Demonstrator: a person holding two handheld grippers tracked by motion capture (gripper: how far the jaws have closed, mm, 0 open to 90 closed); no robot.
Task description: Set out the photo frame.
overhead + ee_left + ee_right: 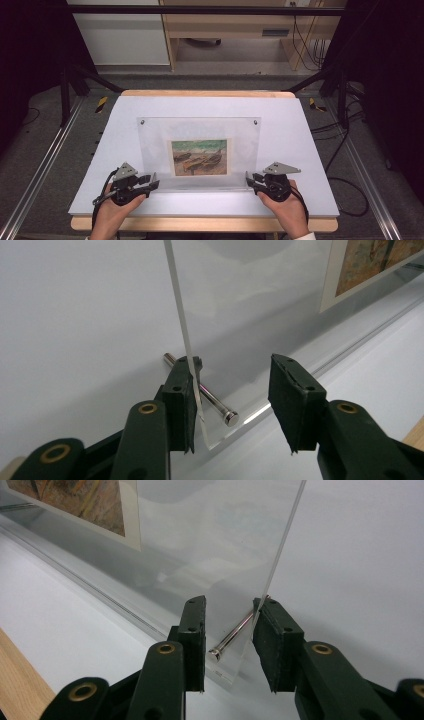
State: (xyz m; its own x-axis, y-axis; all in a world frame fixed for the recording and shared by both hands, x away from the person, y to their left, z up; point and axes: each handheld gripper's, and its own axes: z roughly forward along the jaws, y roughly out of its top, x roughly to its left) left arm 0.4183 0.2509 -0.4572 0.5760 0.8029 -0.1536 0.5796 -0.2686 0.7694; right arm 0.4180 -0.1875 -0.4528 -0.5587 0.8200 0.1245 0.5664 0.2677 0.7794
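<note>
A clear acrylic photo frame (199, 150) stands upright on the white board (300, 150), holding a small painting print (199, 157) at its lower middle. At the frame's lower left corner the left gripper (150, 181) has its jaws apart, straddling the sheet's edge beside a metal standoff pin (210, 400). At the frame's lower right corner the right gripper (250, 178) is likewise parted around the edge.
</note>
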